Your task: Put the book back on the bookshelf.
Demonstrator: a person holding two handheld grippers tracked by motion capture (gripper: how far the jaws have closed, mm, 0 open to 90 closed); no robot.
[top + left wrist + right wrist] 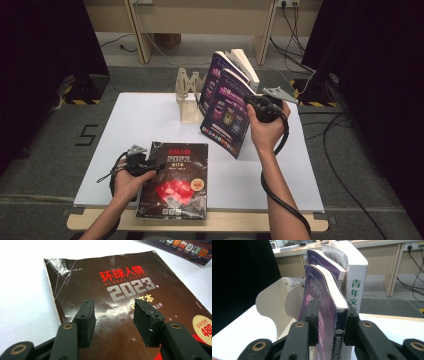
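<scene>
Left fingers apart above the "2023" magazine; right fingers straddle the "SCIENCE" book, grip unclear.

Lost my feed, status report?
Left claw open over black magazine. Right claw astride upright purple magazine by the wooden rack. Nothing blocking.

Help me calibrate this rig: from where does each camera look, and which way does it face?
High view: above the person's side of the table, looking forward and down; both forearms, left gripper and right gripper show.
Left gripper view: on that gripper, looking along its open jaws at the flat black magazine.
Right gripper view: on that gripper, looking along its jaws, which flank the upright purple magazine, toward the wooden book stand.
Shared: the high view shows both magazines.
</scene>
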